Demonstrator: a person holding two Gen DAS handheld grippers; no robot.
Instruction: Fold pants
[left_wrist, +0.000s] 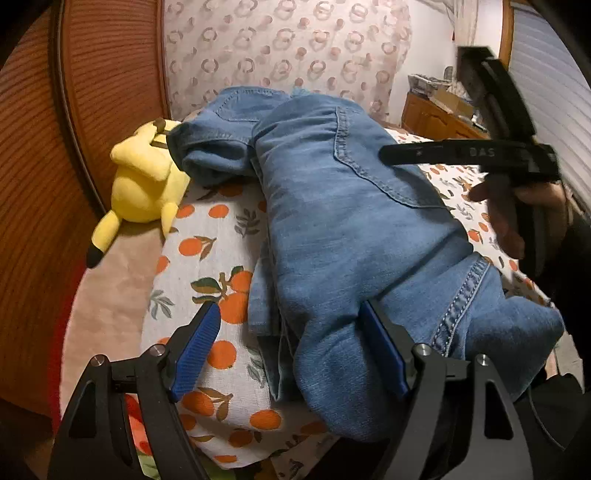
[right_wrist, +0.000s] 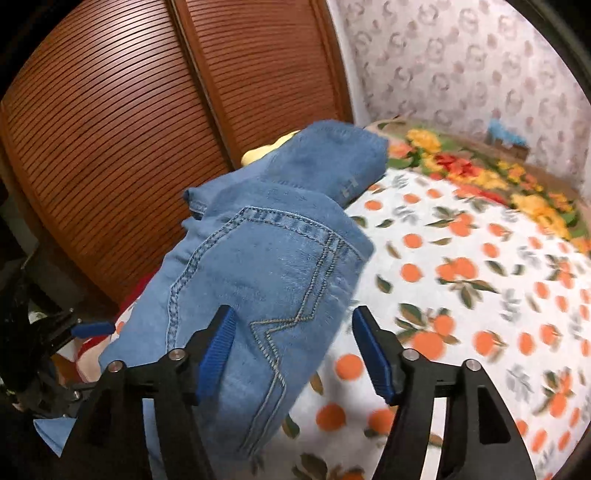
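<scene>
Blue jeans (left_wrist: 351, 206) lie folded lengthwise on a bed sheet printed with oranges (left_wrist: 221, 229). My left gripper (left_wrist: 290, 308) is open above their near end: the denim lies between the pads, and the left pad is clear of it, over the sheet. The right gripper (right_wrist: 293, 313) is open too, over the jeans (right_wrist: 258, 266) by the stitched back pocket, with the cloth's edge between its fingers and no pinch. In the left wrist view one of its black fingers (left_wrist: 443, 153) hovers blurred over the pocket, held by a hand (left_wrist: 517, 206).
A yellow plush toy (left_wrist: 147, 177) lies left of the jeans beside brown slatted wardrobe doors (left_wrist: 55, 147). A floral blanket (right_wrist: 480, 173) runs along the patterned wall at the far side of the sheet (right_wrist: 461, 258). A wooden dresser (left_wrist: 436, 114) stands beyond the bed.
</scene>
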